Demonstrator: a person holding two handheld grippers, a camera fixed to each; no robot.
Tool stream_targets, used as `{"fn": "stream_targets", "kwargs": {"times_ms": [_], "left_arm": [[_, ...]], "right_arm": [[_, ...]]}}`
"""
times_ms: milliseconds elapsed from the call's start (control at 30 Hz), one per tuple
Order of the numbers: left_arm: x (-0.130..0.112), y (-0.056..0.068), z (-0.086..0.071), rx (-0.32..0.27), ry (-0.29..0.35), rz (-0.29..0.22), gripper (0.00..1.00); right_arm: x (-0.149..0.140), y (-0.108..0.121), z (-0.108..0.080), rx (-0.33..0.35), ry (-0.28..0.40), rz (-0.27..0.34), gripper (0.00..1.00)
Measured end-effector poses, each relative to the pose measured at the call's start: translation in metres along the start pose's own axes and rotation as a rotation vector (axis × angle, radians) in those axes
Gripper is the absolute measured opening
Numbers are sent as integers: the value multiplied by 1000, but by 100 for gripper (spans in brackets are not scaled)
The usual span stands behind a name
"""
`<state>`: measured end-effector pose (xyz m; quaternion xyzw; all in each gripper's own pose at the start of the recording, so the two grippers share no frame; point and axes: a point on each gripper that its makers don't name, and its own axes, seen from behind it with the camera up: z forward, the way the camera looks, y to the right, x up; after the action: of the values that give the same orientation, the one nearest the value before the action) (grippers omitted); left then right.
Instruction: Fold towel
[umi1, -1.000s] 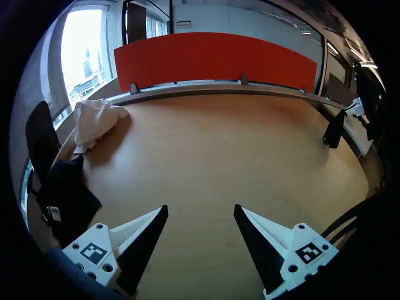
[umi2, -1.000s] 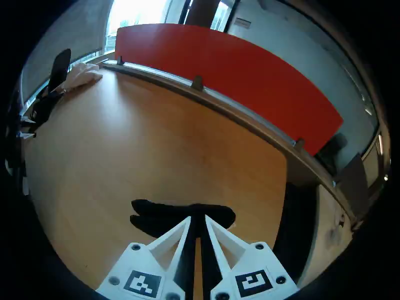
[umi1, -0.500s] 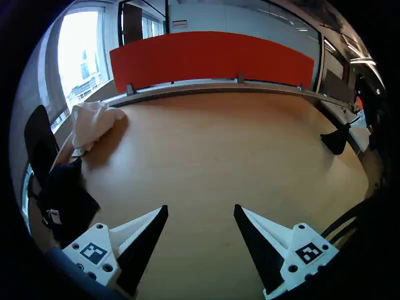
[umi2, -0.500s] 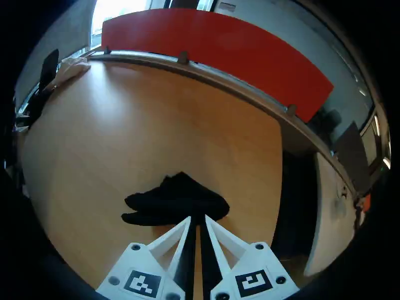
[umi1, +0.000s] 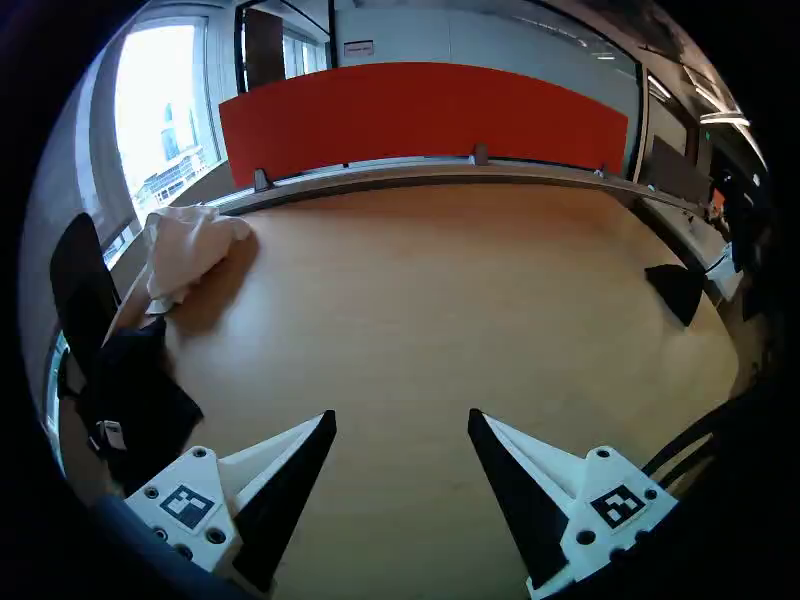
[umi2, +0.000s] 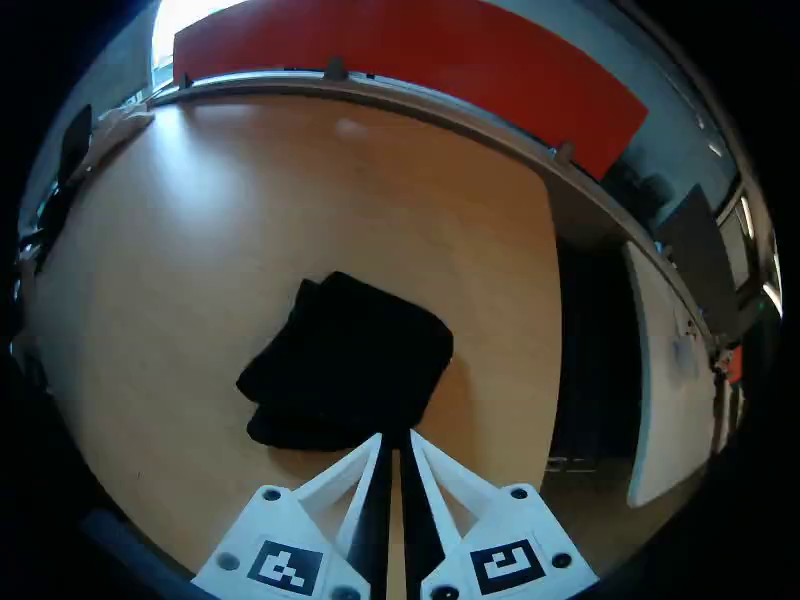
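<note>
— What is pictured in the left gripper view?

— At the far left, a black chair (umi1: 80, 280) is seen beside the wooden surface (umi1: 430, 280), and a dark bundle (umi1: 135, 390) is piled just below it. A crumpled white cloth (umi1: 185, 245) is heaped on the surface's far left corner, near a bright window (umi1: 165, 110). In the foreground, the left tongs (umi1: 400, 415) are held released, with the fingers spread wide above bare wood. A red screen (umi1: 420, 110) is mounted along the far edge of the surface. At the far right, a black towel (umi1: 675, 290) is seen close to the surface's edge, well apart from the left tongs.

— And in the right gripper view?

— The white cloth is glimpsed at the far left corner, and the red screen is seen across the top. The towel is shown just ahead of the right tongs (umi2: 395, 437), towards the right side of the surface and well apart from the white cloth. It is bunched into a rough, layered square. The right tongs are clenched, and the towel's near edge is gripped between the two fingertips. Whether the rest of the towel lies flat or is partly raised cannot be told.
</note>
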<state>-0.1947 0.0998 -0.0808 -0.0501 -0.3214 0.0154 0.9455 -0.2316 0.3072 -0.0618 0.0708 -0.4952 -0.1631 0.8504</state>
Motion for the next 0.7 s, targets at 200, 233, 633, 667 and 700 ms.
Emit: {"fn": "stream_targets", "kwargs": {"times_ms": [200, 233, 633, 667, 700], "left_arm": [[-1, 1, -2, 3, 0, 6, 98], [-1, 1, -2, 4, 0, 6, 98], [-3, -1, -6, 17, -4, 16, 98], [-3, -1, -6, 17, -5, 16, 98], [-3, -1, -7, 18, -6, 18, 98]], "right_arm": [[-19, 3, 7, -14, -46, 15, 5], [-22, 3, 8, -15, -52, 19, 5], [-57, 3, 22, -24, -120, 76, 5], [-59, 4, 23, -26, -125, 81, 5], [-62, 4, 25, -28, -131, 86, 5]]}}
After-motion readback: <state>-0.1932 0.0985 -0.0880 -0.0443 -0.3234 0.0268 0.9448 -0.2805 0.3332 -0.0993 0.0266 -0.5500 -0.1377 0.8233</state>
